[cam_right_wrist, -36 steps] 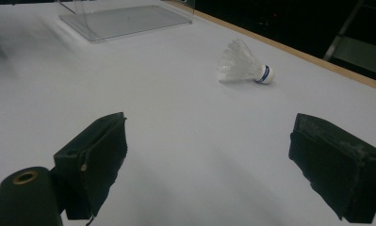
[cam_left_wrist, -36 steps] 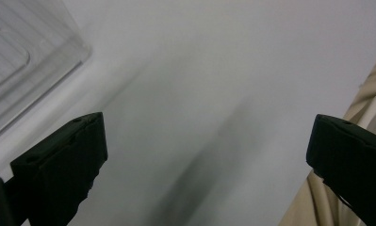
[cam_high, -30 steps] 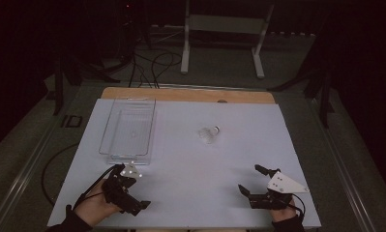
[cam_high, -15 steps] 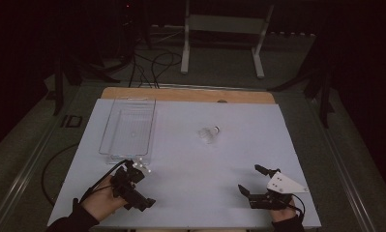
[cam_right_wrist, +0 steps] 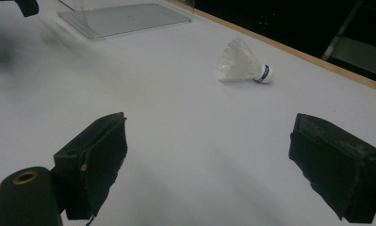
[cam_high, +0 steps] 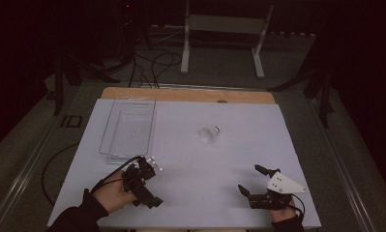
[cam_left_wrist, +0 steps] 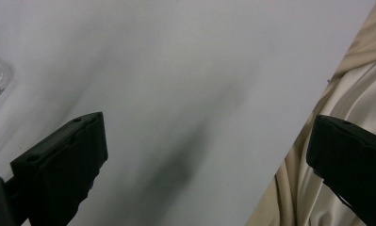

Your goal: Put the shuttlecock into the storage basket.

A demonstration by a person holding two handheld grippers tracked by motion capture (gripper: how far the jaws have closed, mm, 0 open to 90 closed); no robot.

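we see left gripper (cam_high: 149,181) near table's front-left, jaws apart, nothing held, tilted toward near edge | right gripper (cam_high: 253,181) low at front-right, jaws wide apart, empty | shuttlecock (cam_high: 209,133) lying on its side mid-table (cam_high: 190,193), well apart from both grippers | clear tray (cam_high: 128,129) back-left, just beyond left gripper

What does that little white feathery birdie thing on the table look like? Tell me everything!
The shuttlecock is small and white, with a flared skirt that looks feathery or like thin plastic, and a rounded white cork tip ringed by a dark blue band. It lies tipped over on its side on the pale table, skirt toward the clear tray and tip pointing away from it. It sits alone near the table's middle; nothing touches it except the tabletop, and both grippers are far off.
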